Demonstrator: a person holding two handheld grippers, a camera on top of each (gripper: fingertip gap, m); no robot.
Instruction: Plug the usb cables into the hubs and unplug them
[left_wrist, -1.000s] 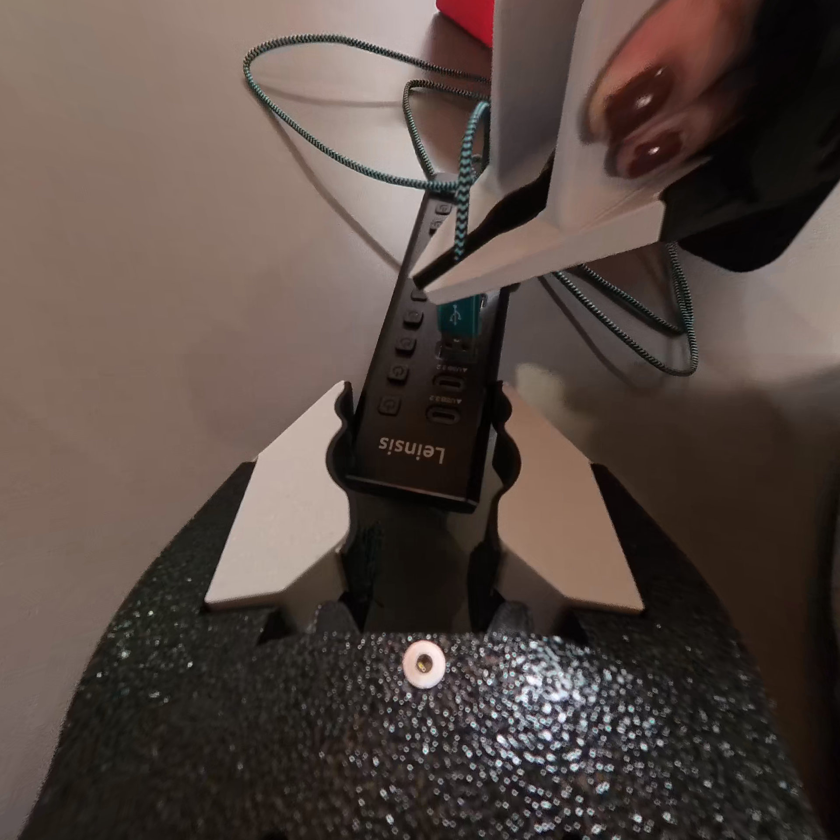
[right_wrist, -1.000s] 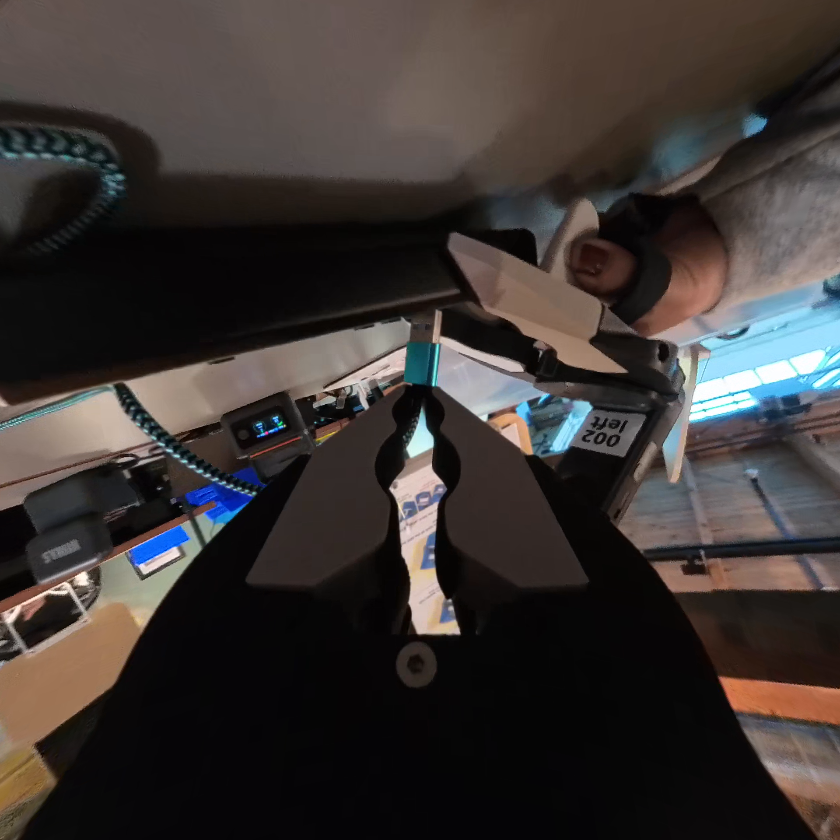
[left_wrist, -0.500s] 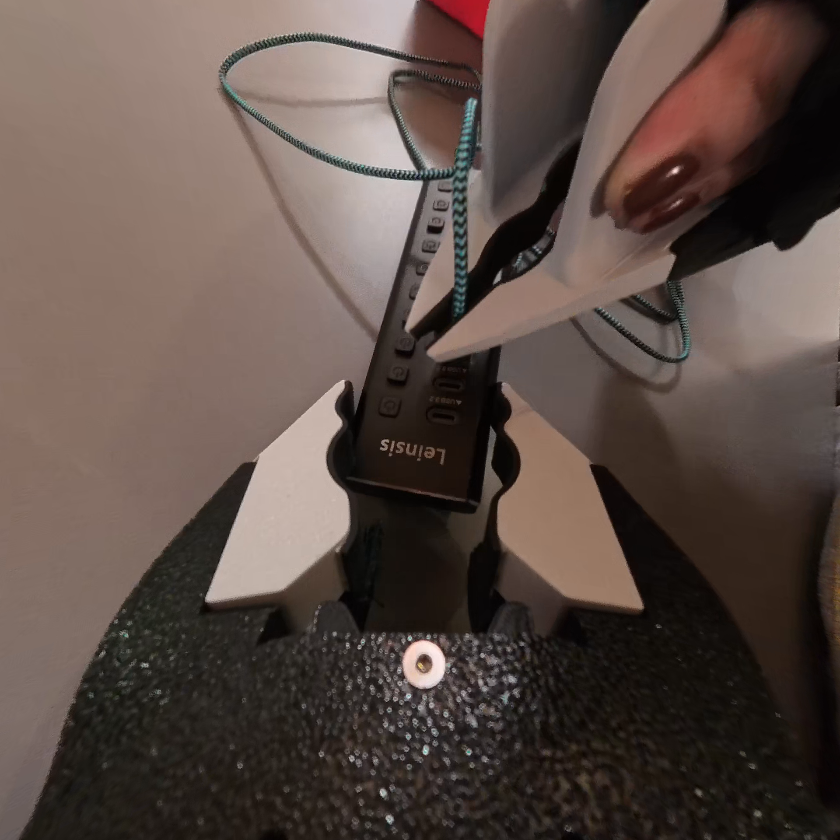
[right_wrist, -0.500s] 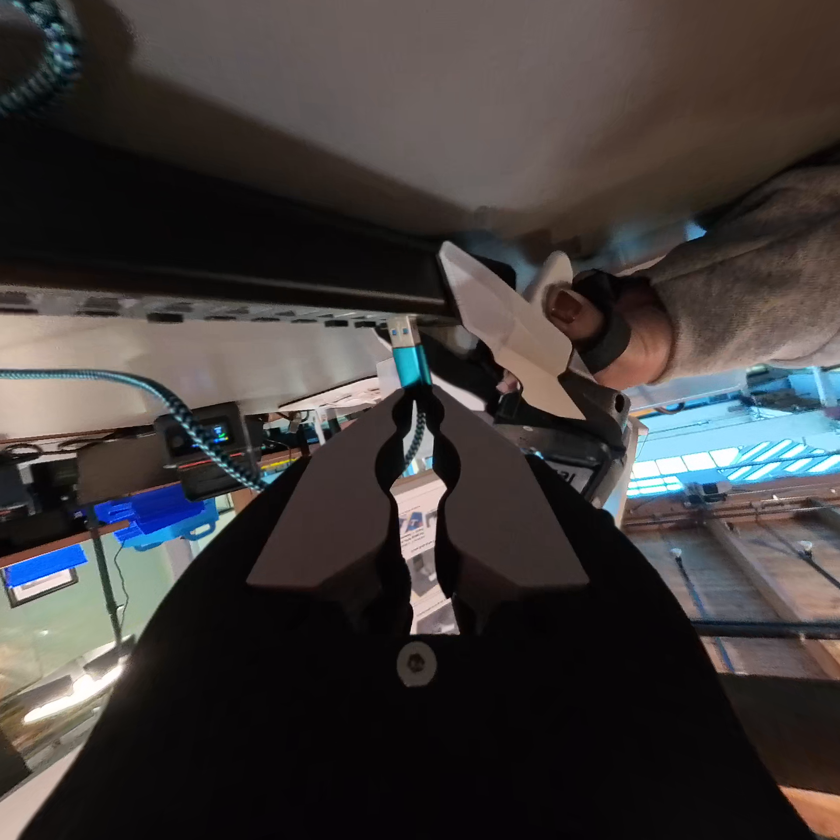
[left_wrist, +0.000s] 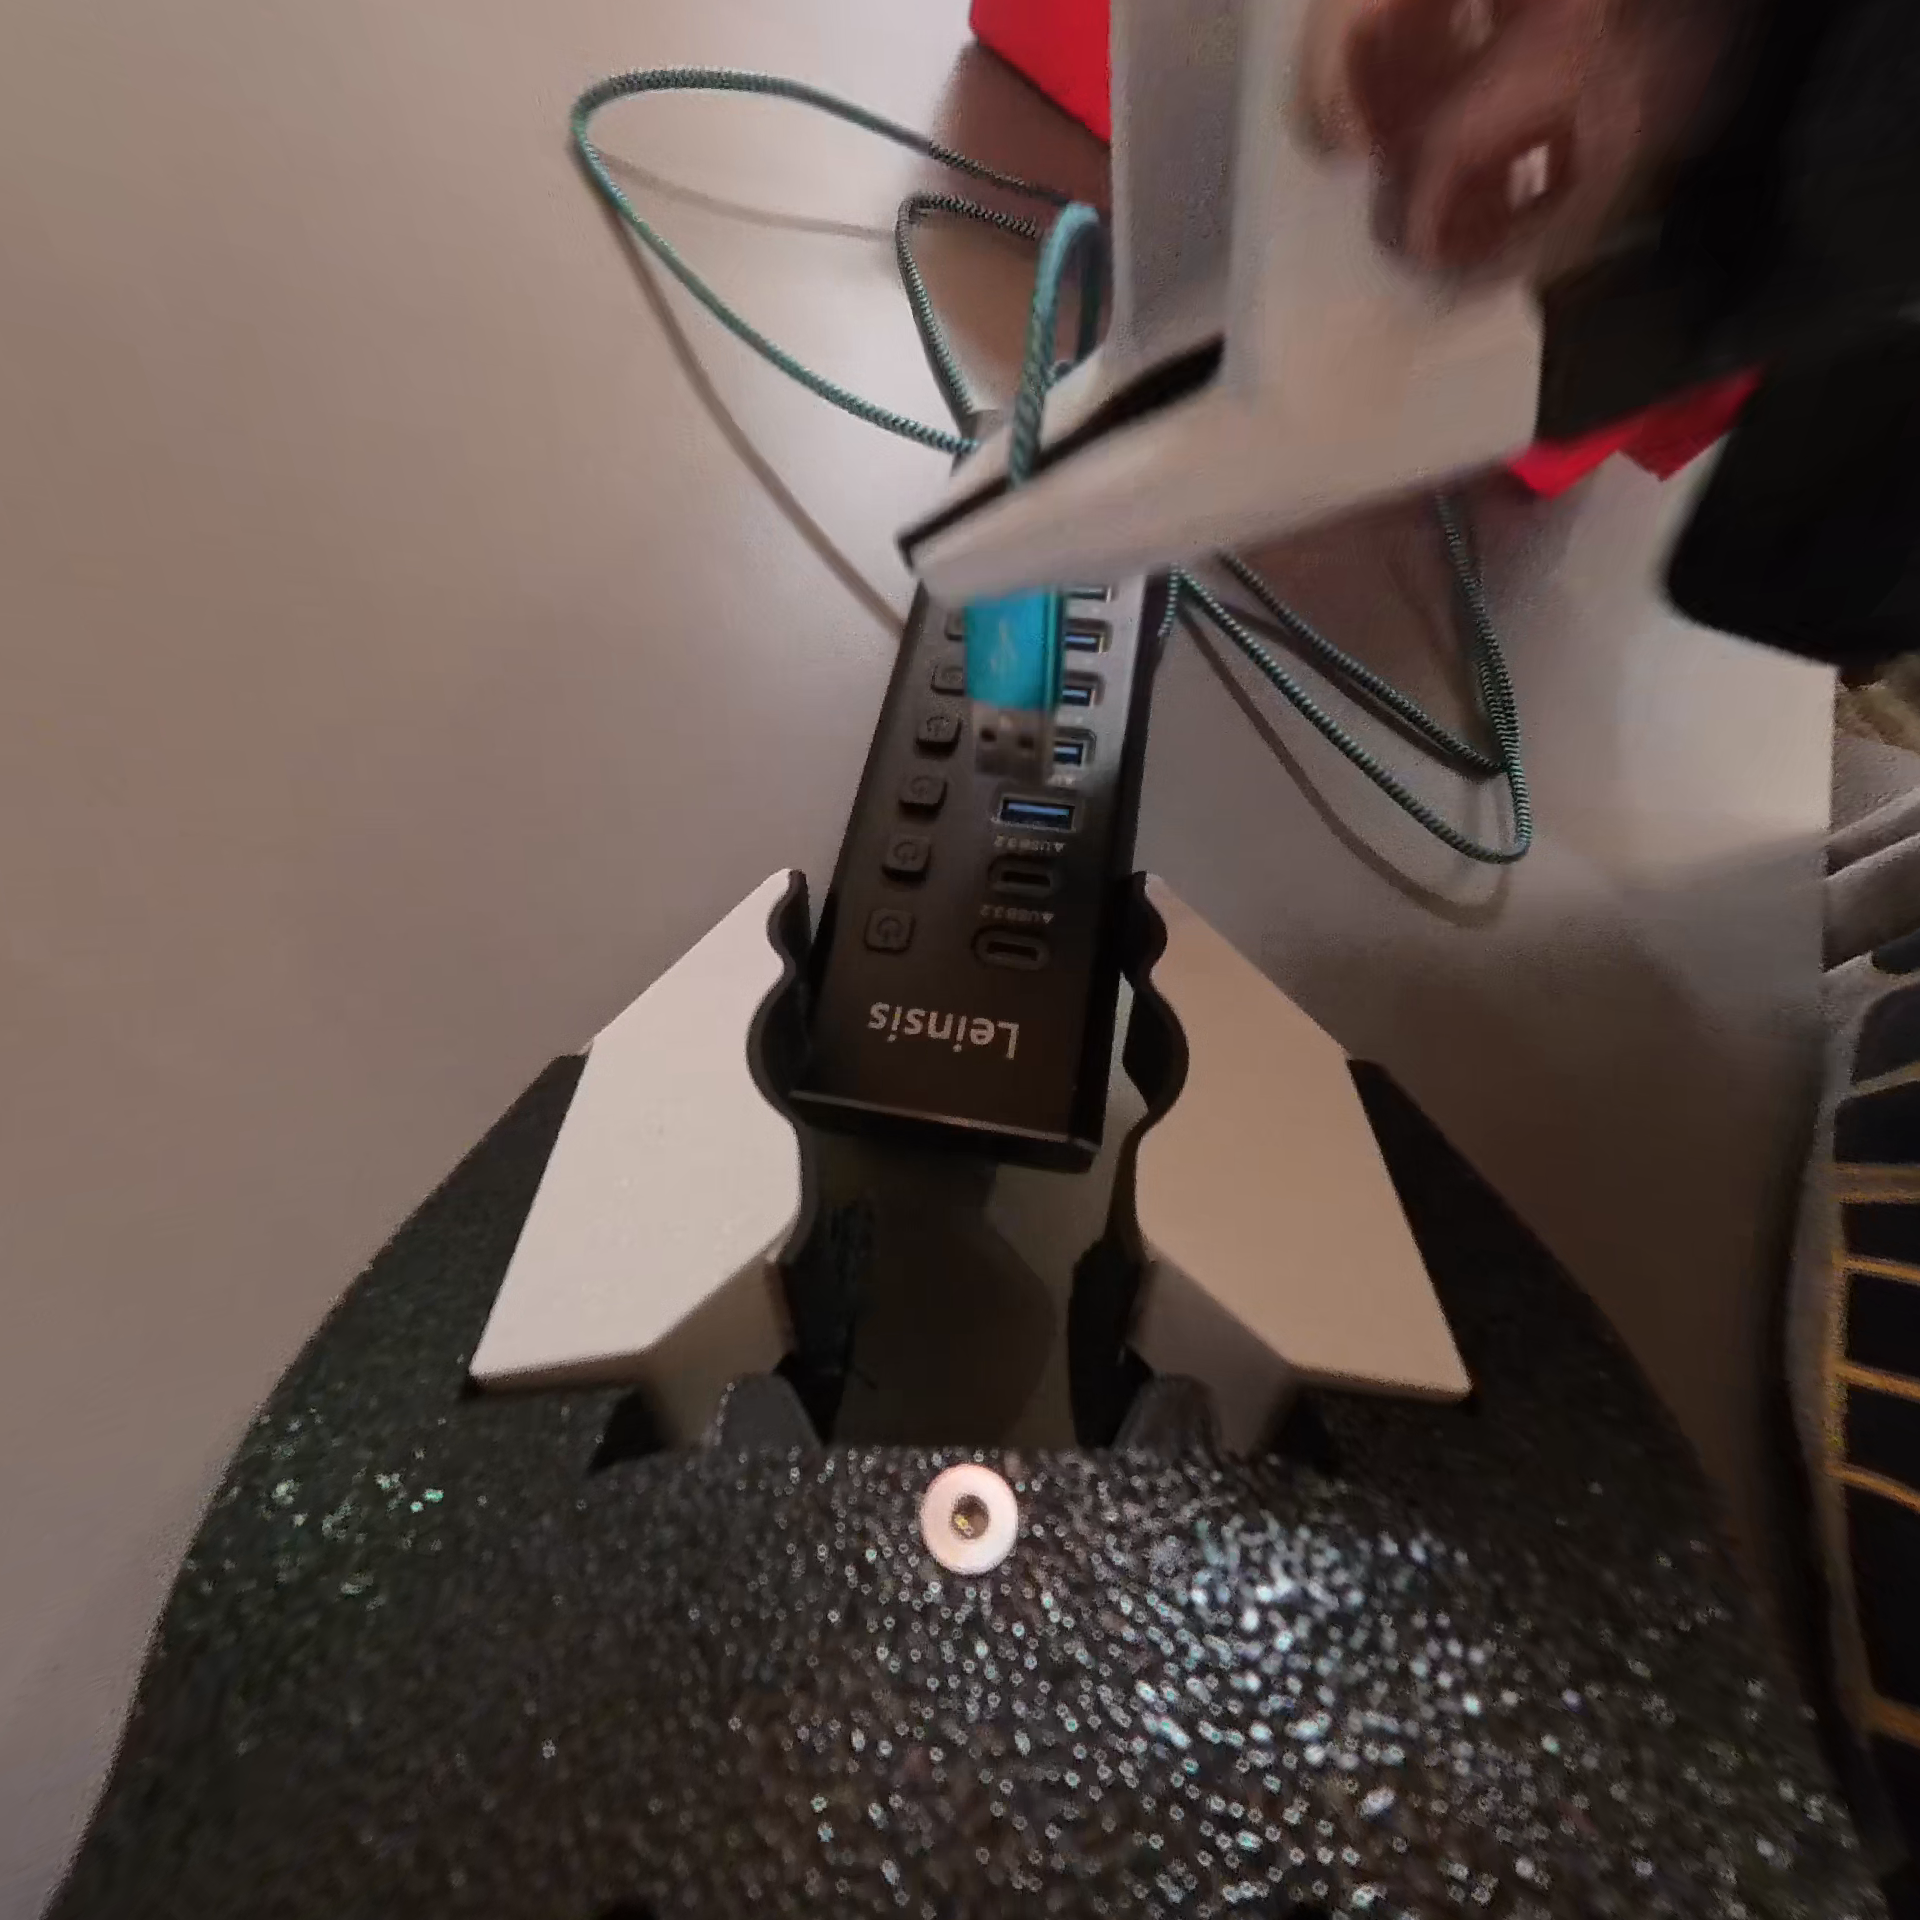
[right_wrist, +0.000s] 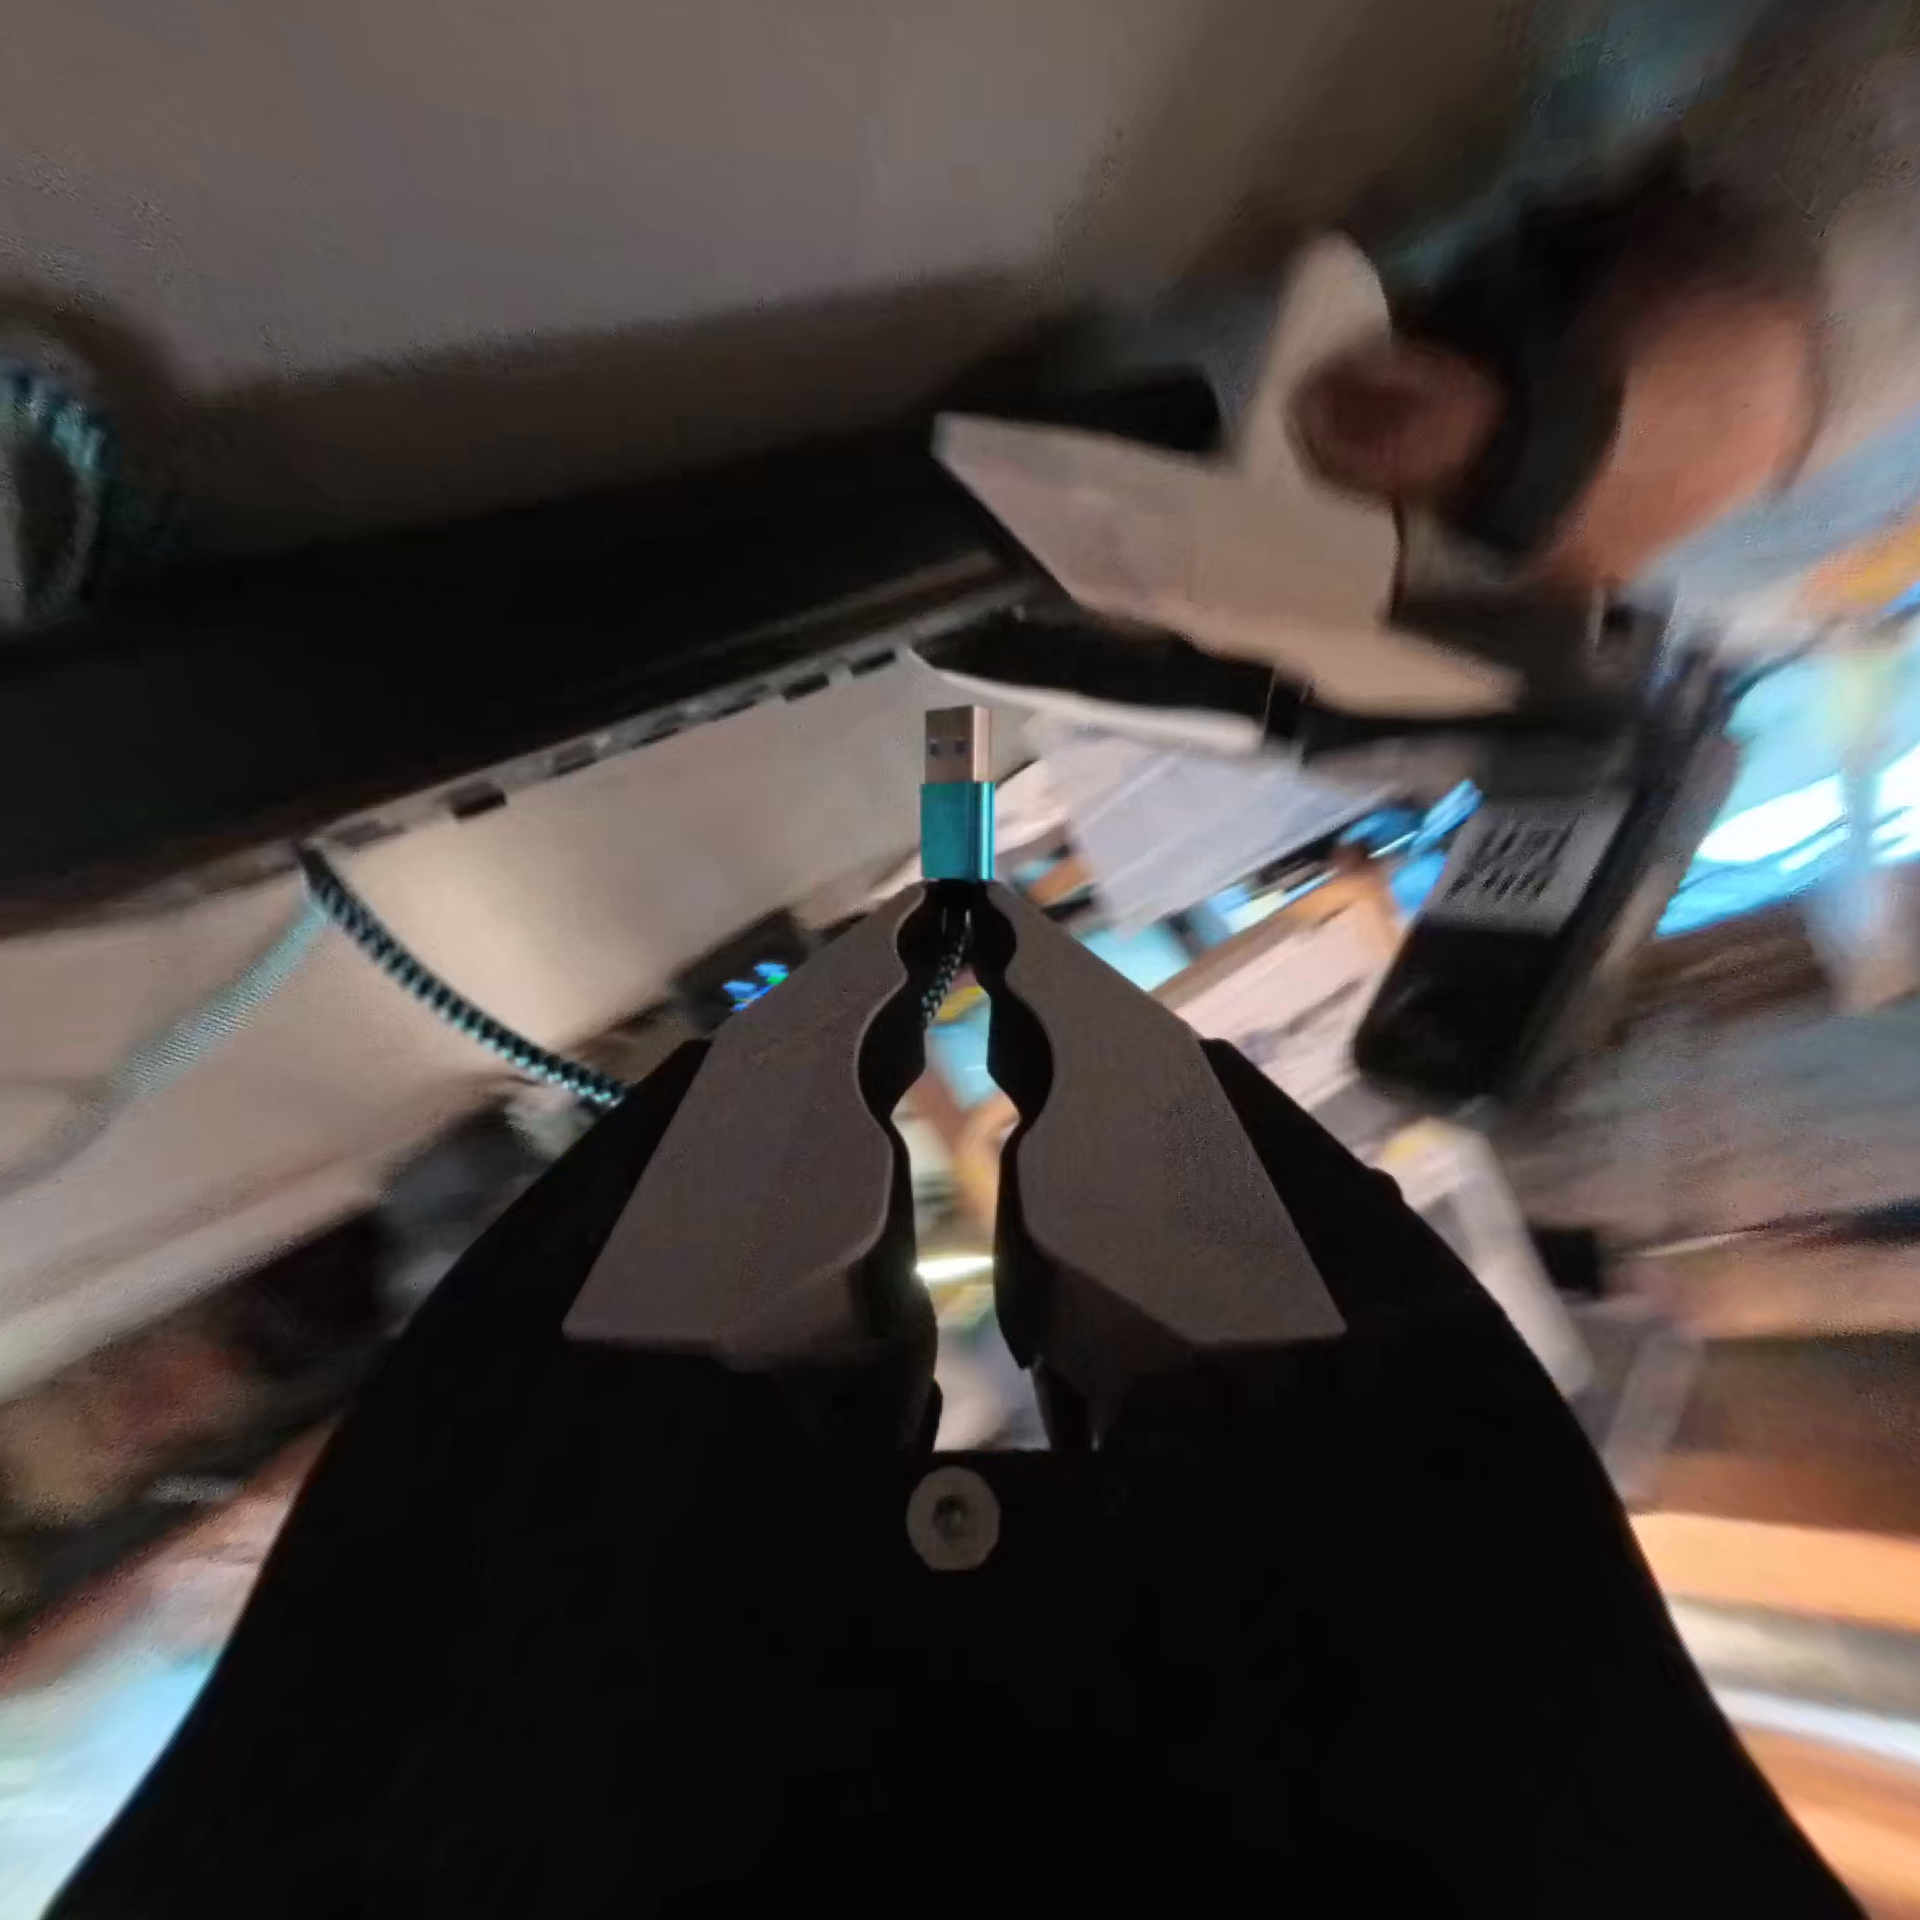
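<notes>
The left gripper (left_wrist: 966, 997) clamped the near end of the black hub (left_wrist: 997, 883) between its jaws, on the pale table (left_wrist: 364, 520). The right gripper (right_wrist: 954, 914) pinched the braided teal cable (right_wrist: 436, 997) just behind its plug (right_wrist: 958, 800), which hung apparently clear of the hub's ports, though blur hid the gap.

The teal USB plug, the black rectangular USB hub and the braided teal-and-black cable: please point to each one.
Teal USB plug (right_wrist: 957, 828), right wrist view, on its teal shell.
Black rectangular USB hub (left_wrist: 951, 1023), left wrist view, on its near end.
Braided teal-and-black cable (left_wrist: 1496, 665), left wrist view, on the right loop.
</notes>
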